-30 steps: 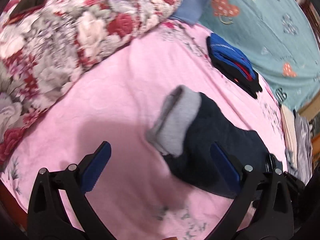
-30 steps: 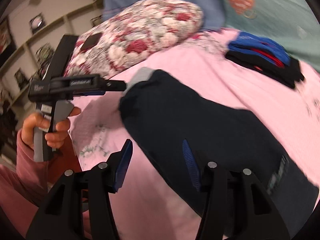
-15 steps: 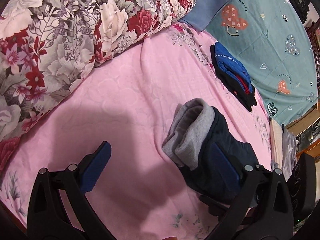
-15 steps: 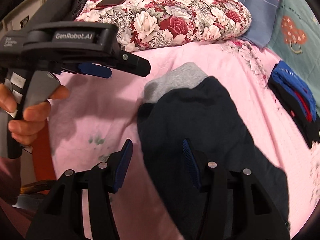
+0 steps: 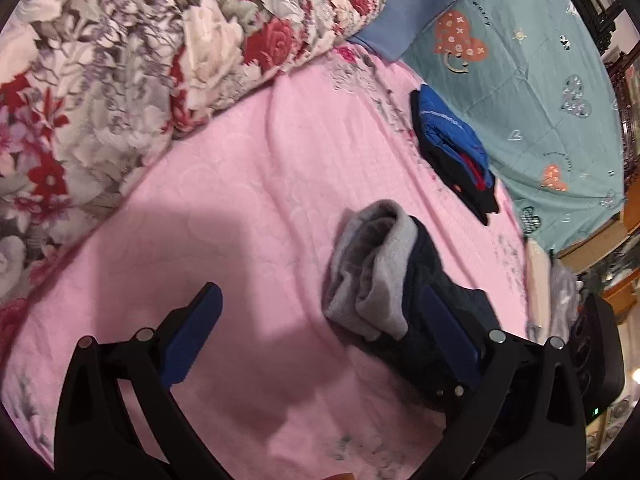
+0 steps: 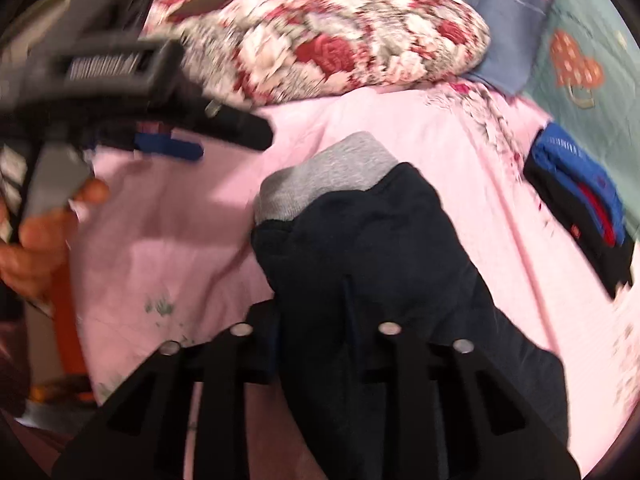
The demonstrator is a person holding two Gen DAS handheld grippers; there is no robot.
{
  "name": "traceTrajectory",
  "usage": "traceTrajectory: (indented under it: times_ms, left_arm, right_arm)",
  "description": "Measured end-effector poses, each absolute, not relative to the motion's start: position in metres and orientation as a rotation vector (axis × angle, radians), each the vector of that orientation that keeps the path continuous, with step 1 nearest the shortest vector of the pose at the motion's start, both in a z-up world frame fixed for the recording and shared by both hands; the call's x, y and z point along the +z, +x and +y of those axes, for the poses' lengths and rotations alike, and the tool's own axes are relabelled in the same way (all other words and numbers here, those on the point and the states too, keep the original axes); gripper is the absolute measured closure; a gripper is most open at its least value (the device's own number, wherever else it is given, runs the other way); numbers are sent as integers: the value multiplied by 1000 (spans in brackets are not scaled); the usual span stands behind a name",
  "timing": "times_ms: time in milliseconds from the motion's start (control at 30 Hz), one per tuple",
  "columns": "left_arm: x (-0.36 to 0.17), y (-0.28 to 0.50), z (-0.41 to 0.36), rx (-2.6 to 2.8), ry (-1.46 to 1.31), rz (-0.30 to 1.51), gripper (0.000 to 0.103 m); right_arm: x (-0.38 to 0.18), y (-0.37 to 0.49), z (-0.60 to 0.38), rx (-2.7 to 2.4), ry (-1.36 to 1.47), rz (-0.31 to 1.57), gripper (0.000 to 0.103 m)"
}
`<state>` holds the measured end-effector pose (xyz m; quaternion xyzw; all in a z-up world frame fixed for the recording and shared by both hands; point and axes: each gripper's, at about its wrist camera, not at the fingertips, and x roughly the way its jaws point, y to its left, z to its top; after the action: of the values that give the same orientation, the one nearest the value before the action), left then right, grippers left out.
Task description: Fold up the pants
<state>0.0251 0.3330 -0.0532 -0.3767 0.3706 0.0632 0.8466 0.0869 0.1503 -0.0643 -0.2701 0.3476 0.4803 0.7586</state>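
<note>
Dark navy pants (image 6: 368, 240) with a grey lining turned out at the end (image 6: 328, 176) lie folded on the pink bedsheet (image 5: 240, 184). In the left wrist view the pants (image 5: 432, 280) show their grey end (image 5: 372, 276) just left of my right blue pad. My left gripper (image 5: 320, 336) is open and empty above the sheet. My right gripper (image 6: 312, 320) has closed on the navy pants cloth, which bulges between its fingers. The left gripper (image 6: 168, 148) also shows in the right wrist view, held in a hand.
A flowered quilt (image 5: 120, 64) is piled at the back left. A folded blue, black and red garment (image 5: 452, 148) lies on the sheet to the right. A teal sheet with hearts (image 5: 520, 60) lies behind it. More folded cloth (image 5: 540, 280) sits at the far right.
My right gripper was open over the pants and has now shut on the navy cloth. My left gripper has drawn slightly back to the left, still open.
</note>
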Motion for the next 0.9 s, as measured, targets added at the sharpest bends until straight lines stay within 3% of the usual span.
traceTrajectory:
  times_ms: [367,700,900]
  left_arm:
    - [-70,64,292,-209,-1009,806,2]
    - [-76,95,266,-202,-968,819,2]
    - [-74,102,256,-190,-850,950,2]
  right_arm:
    - [-40,99,123,1049,-383,745,82]
    - [-41,91,117,1054,-387,722,82]
    - [-45,91,113,1065,-380,733,82]
